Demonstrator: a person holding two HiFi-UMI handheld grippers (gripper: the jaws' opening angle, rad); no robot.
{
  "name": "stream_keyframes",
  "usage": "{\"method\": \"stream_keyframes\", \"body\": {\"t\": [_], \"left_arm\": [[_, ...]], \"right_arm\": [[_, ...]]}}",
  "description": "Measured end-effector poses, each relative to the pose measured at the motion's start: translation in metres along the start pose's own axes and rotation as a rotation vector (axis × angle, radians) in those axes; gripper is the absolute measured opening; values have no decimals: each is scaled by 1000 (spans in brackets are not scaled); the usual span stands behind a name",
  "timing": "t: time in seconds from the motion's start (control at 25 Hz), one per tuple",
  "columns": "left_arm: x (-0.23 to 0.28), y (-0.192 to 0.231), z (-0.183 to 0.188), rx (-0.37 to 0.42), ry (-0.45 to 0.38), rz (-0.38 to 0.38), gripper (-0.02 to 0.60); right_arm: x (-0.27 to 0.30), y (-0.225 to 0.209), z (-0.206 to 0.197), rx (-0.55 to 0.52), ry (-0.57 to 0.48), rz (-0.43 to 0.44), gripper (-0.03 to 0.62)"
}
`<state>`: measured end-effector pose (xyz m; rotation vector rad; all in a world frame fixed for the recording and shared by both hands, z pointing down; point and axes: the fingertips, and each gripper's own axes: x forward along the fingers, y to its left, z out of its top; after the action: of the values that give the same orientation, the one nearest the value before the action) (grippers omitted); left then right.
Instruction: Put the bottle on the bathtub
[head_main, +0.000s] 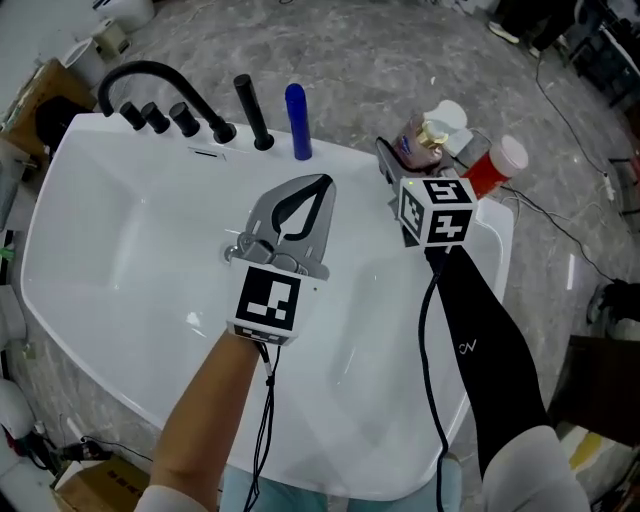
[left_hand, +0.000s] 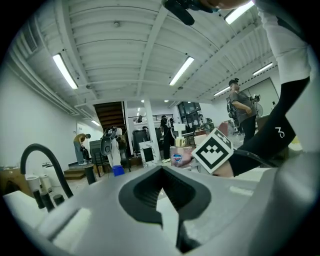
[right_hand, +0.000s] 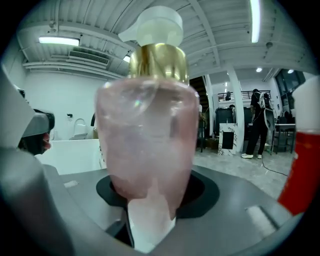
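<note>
Right gripper view shows us our right claw (right_hand: 152, 197) clamped on the pink pump bottle (right_hand: 147, 135), which stands upright between its jaws. In the head view we find that bottle at the bathtub's (head_main: 120, 200) far right corner, just beside a red bottle (head_main: 492, 168). Our left claw (head_main: 318, 185), jaws together and empty, hovers over the bathtub's basin near a blue bottle (head_main: 297, 120) on its far rim.

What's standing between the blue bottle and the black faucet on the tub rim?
One tall black post, upright on the tub rim, between the blue bottle and the base of the faucet. The head view shows it, seemingly touching neither.
</note>
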<state>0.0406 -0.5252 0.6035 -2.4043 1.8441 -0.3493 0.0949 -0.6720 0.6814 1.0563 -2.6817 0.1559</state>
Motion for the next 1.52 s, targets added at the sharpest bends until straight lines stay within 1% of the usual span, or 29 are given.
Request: {"method": "stream_keyframes", "body": {"t": [0.16, 0.32, 0.52, 0.68, 0.8, 0.88, 1.04, 1.24, 1.36, 1.52], "left_arm": [[0, 8, -9, -11, -1, 11, 2], [-1, 13, -15, -20, 5, 8, 2], [-5, 21, -21, -23, 15, 19, 2], [-4, 23, -21, -27, 8, 17, 2], [-3, 20, -18, -14, 3, 5, 2], [-2, 20, -14, -10, -3, 1, 3], [-2, 16, -9, 4, -7, -18, 3], [-6, 15, 7, 7, -17, -20, 3], [-13, 15, 19, -1, -11, -31, 3], [-25, 17, 43, -9, -6, -43, 3]], "right_arm": [[25, -4, -4, 13, 26, -8, 249], [38, -3, -6, 23, 35, -10, 249], [39, -3, -6, 41, 1, -9, 252], [38, -3, -6, 44, 7, -4, 259], [36, -2, -8, 41, 22, 0, 262], [34, -1, -9, 34, 27, 1, 280], [23, -1, -11, 31, 18, -10, 304], [-1, 2, -2, 8, 5, -19, 304], [-21, 6, 3, 24, 13, -34, 304], [-59, 18, 25, 37, 12, -37, 304]]}}
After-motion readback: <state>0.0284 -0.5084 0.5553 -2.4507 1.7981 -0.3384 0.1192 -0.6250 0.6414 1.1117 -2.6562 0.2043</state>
